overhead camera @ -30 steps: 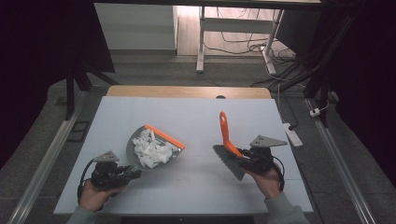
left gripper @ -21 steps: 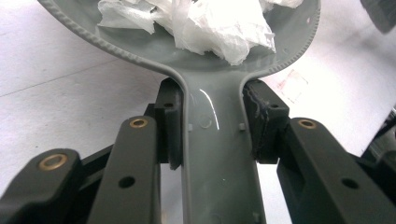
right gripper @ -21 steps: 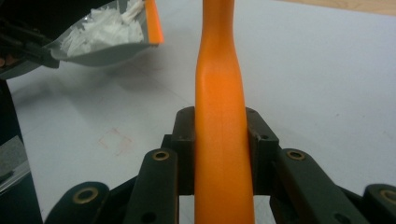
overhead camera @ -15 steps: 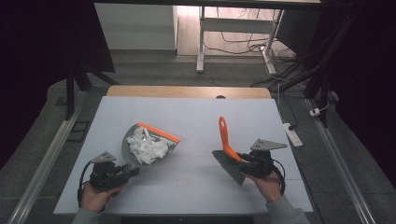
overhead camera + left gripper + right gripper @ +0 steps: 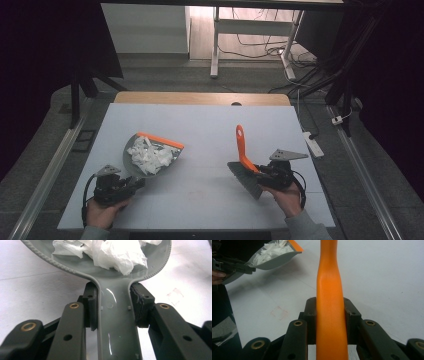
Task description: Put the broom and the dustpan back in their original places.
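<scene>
A grey dustpan (image 5: 150,152) with an orange lip holds a heap of white paper scraps (image 5: 149,156) over the left part of the white table (image 5: 210,125). My left gripper (image 5: 131,181) is shut on its handle, and in the left gripper view the pads (image 5: 91,307) press both sides of the grey dustpan handle (image 5: 115,322) below the paper scraps (image 5: 112,253). My right gripper (image 5: 257,171) is shut on an orange-handled brush (image 5: 242,150), whose bristles (image 5: 246,181) point toward the table's near side. The brush handle (image 5: 329,297) rises between the right gripper's jaws, with the dustpan (image 5: 272,255) far off at upper left.
A wooden strip (image 5: 200,98) borders the table's far edge. A white power strip (image 5: 312,142) lies on the floor to the right, metal rails (image 5: 45,175) run along both sides, and a desk frame (image 5: 215,45) with cables stands behind.
The dustpan's pan has swung a little to the left with its paper load. The brush head has shifted slightly right; its handle stays nearly where it was.
</scene>
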`<state>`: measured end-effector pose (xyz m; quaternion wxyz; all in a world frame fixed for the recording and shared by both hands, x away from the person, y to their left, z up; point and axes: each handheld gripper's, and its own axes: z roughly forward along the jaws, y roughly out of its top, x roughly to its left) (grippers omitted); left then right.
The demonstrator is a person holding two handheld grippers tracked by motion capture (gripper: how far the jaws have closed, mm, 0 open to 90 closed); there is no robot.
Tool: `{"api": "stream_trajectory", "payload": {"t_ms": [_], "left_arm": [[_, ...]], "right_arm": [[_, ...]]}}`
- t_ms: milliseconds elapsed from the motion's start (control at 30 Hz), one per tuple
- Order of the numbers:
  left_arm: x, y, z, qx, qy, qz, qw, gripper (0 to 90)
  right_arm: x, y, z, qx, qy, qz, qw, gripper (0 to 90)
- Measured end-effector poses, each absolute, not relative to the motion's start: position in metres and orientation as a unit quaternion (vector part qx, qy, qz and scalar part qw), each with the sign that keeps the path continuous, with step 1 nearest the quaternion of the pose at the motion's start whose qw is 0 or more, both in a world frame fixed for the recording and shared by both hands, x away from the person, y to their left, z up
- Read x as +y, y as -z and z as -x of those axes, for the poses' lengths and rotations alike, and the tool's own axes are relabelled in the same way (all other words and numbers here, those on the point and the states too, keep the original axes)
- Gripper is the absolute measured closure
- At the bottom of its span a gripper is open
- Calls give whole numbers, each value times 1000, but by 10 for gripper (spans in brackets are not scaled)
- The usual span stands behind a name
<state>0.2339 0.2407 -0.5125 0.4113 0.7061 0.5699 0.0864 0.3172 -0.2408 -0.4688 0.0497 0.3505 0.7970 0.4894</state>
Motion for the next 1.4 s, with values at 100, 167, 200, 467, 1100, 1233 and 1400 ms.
{"api": "stream_trajectory", "payload": {"t_ms": [100,167,200,467,1100,1233,1400], "left_arm": [[244,515,-234,584,-88,-695,409,612],[245,516,-234,593,-91,-689,406,611],[246,517,-235,597,-91,-687,404,612],[248,522,-239,612,-92,-679,395,611],[249,531,-248,637,-93,-667,375,611],[248,532,-249,641,-94,-666,370,611],[246,534,-251,644,-94,-666,364,611]], "right_arm": [[-242,470,-319,797,-486,-355,46,700],[-242,472,-320,797,-485,-357,43,701],[-242,472,-320,796,-485,-359,42,700],[-244,476,-322,796,-478,-369,40,700],[-249,487,-329,797,-451,-399,34,700],[-251,489,-332,799,-442,-406,40,700],[-254,492,-336,798,-435,-415,44,696]]}}
